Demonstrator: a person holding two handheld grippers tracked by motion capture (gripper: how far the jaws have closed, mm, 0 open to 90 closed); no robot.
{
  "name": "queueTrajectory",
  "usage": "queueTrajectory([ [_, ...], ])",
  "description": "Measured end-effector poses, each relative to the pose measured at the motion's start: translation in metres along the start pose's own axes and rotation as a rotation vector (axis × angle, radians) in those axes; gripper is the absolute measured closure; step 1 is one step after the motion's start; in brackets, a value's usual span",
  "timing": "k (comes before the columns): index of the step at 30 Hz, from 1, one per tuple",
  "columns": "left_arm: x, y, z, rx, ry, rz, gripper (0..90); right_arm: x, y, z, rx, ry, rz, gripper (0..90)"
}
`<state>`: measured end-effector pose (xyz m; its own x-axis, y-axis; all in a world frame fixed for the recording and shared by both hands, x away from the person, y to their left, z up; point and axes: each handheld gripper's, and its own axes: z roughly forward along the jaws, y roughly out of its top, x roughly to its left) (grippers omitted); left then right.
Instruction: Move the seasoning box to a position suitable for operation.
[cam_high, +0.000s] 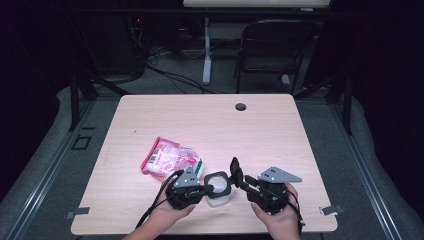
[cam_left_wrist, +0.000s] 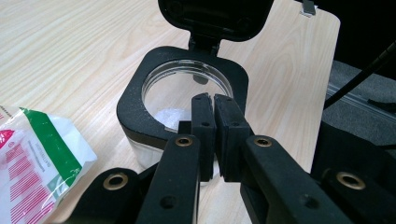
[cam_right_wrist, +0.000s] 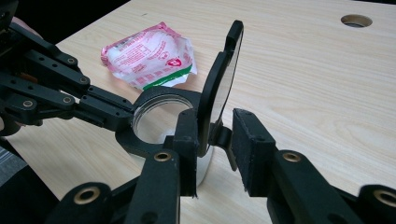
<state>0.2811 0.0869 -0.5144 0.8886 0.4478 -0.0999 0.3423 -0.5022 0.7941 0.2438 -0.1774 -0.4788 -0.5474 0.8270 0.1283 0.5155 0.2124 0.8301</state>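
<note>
At lower centre, the left gripper is pinched tight on the near rim of the clear jar. Its hinged lid stands upright on the right side, between the right gripper's half-open jaws, not yet pinched.

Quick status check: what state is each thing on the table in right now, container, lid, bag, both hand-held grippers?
Container: upright, open.
Lid: flipped up on its hinge.
Bag: lying flat, apart from the container.
Left hand-held gripper: shut on the container's rim.
Right hand-held gripper: open, lid between its jaws.
</note>
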Motion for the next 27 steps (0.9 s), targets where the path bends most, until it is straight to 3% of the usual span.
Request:
queueTrajectory([
  [13,0.0,-0.001,0.0,-0.006,-0.004,-0.007,86.7,0.001,-0.002,0.004,-0.008,0.014,0.013,67.1],
  [18,0.001,0.0,-0.002,-0.011,0.007,-0.006,74.7,0.006,-0.006,0.016,0.004,0.002,-0.002,64.2],
  [19,0.004,0.0,-0.005,-0.027,0.004,-0.027,73.8,0.007,-0.008,0.02,0.01,-0.008,-0.01,64.8],
  [23,0.009,-0.001,-0.011,-0.045,0.015,-0.049,71.2,0.004,-0.01,0.025,0.023,-0.019,-0.009,68.7],
  [27,0.014,-0.005,-0.016,-0.05,0.042,-0.061,69.9,-0.002,-0.009,0.028,0.02,0.007,0.04,77.9],
])
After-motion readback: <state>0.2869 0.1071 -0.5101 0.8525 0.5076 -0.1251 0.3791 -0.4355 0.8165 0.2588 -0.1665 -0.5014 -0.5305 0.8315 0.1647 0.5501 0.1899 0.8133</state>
